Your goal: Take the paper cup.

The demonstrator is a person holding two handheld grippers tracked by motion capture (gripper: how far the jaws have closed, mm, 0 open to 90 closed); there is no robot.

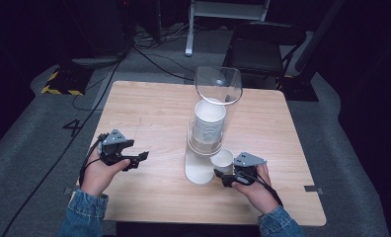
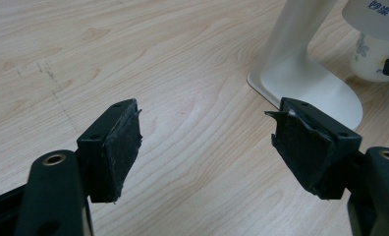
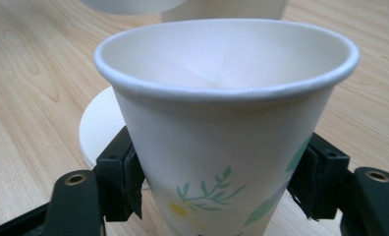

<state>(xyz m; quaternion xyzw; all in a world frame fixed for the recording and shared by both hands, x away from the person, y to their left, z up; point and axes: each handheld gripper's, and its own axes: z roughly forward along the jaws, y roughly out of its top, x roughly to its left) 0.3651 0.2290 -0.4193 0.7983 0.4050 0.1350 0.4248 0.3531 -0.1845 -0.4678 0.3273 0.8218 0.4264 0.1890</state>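
Right gripper [image 3: 217,182], lower middle of its own view, pinches a paper cup [image 3: 227,123] w/ both pads on the cup's sides; in the high view that cup [image 1: 223,160] sits lower centre, just beside the cup dispenser [image 1: 208,133]. Left gripper [image 2: 205,147] is spread wide, nothing btwn the jaws, over bare table [image 2: 133,59]. Cup's bottom is cut off at the frame edge.

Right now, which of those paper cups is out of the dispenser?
The flower-printed paper cup clamped in the right gripper, beside the dispenser's white base. The other cups sit stacked inside the clear tube.
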